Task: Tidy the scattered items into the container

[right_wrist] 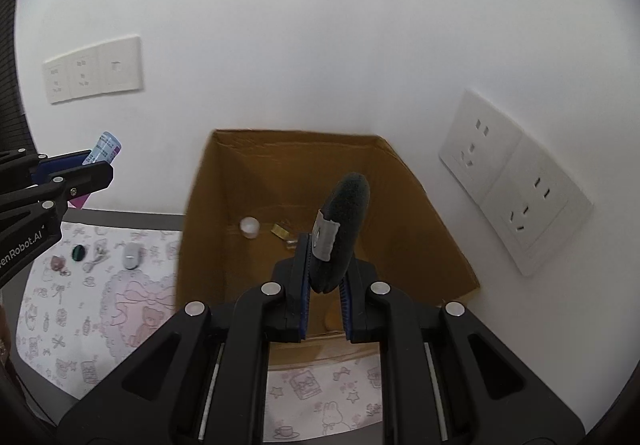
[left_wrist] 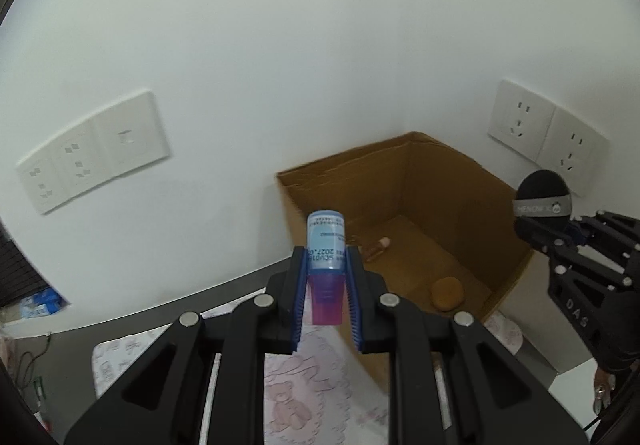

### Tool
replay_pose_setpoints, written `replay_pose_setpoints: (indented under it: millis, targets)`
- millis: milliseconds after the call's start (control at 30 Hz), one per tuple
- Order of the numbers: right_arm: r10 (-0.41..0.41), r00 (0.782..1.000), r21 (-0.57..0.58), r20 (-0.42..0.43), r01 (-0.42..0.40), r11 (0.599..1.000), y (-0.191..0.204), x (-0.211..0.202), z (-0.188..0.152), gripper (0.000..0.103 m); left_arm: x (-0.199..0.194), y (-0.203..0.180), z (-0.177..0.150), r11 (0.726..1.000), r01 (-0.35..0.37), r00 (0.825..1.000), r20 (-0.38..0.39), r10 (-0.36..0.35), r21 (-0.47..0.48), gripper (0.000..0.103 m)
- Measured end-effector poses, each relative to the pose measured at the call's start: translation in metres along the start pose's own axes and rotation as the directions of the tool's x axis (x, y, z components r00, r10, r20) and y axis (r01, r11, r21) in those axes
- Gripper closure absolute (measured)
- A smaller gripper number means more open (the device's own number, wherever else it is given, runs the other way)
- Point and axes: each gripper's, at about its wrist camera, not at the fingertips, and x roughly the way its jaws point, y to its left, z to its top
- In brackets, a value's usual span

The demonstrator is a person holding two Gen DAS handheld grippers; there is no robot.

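Observation:
My left gripper is shut on a small bottle with a light blue label and a purple cap, held in the air left of the open cardboard box. My right gripper is shut on a black powder puff with a grey band, held above the box. Inside the box lie an orange sponge, a small pinkish bottle, a white cap and a gold item. The right gripper with the puff also shows in the left wrist view.
A pink-patterned mat covers the table. On it, left of the box, lie a silver-white oval item, a dark green oval, a pink trinket and a small white piece. White walls with sockets stand close behind the box.

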Motion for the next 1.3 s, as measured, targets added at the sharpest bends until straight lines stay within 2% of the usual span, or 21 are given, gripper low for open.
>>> replay_pose_setpoints:
  millis: [67,267,433,467,500,533,567,600,633,667,733,1300]
  targets:
    - [-0.020,1.000,0.018,-0.019,0.021,1.000,-0.012,0.012,-0.004,0.090,0.016,-0.011,0.003,0.999,0.036,0.999,-0.009,-0.036,0.016,0.084]
    - [-0.047,0.997,0.051,-0.055,0.050,0.997,-0.035,0.037,-0.011,0.090,0.040,-0.037,0.011,0.996,0.068,0.998,-0.022,-0.066,0.066,0.084]
    - [-0.045,0.997,0.056,-0.067,0.049,0.997,-0.042,0.052,-0.011,0.090,0.052,-0.041,0.014,0.995,0.086,0.996,-0.043,-0.084,0.052,0.084]
    - [-0.043,0.997,0.057,-0.069,0.047,0.997,-0.043,0.054,-0.011,0.090,0.054,-0.040,0.014,0.995,0.092,0.994,-0.058,-0.090,0.044,0.083]
    - [-0.043,0.997,0.062,-0.070,0.047,0.997,-0.045,0.056,-0.011,0.088,0.057,-0.040,0.015,0.995,0.092,0.993,-0.078,-0.088,0.041,0.077]
    - [-0.047,0.996,0.072,-0.071,0.052,0.996,-0.046,0.056,-0.011,0.083,0.059,-0.040,0.015,0.996,0.080,0.993,-0.092,-0.076,0.047,0.069]
    - [-0.049,0.996,0.082,-0.072,0.055,0.995,-0.047,0.057,-0.011,0.076,0.062,-0.042,0.015,0.996,0.063,0.993,-0.107,-0.056,0.059,0.043]
    - [-0.052,0.996,0.092,-0.076,0.059,0.994,-0.049,0.058,-0.011,0.044,0.064,-0.043,0.014,0.996,0.050,0.992,-0.120,-0.041,0.071,0.014]
    - [-0.062,0.996,0.101,-0.070,0.069,0.992,-0.050,0.057,-0.010,0.013,0.066,-0.044,0.013,0.996,0.041,0.991,-0.130,-0.031,0.082,0.007]
    - [-0.077,0.996,0.107,-0.052,0.083,0.991,-0.051,0.055,-0.011,0.006,0.067,-0.044,0.012,0.995,0.044,0.991,-0.131,-0.033,0.084,0.004]
    - [-0.115,0.993,0.103,-0.026,0.117,0.988,-0.052,0.050,-0.009,0.005,0.067,-0.044,0.011,0.995,0.063,0.989,-0.136,-0.051,0.079,0.004]
    - [-0.103,0.994,0.103,-0.021,0.105,0.989,-0.049,0.040,-0.008,0.005,0.051,-0.029,0.015,0.998,0.064,0.992,-0.113,-0.061,0.022,0.004]
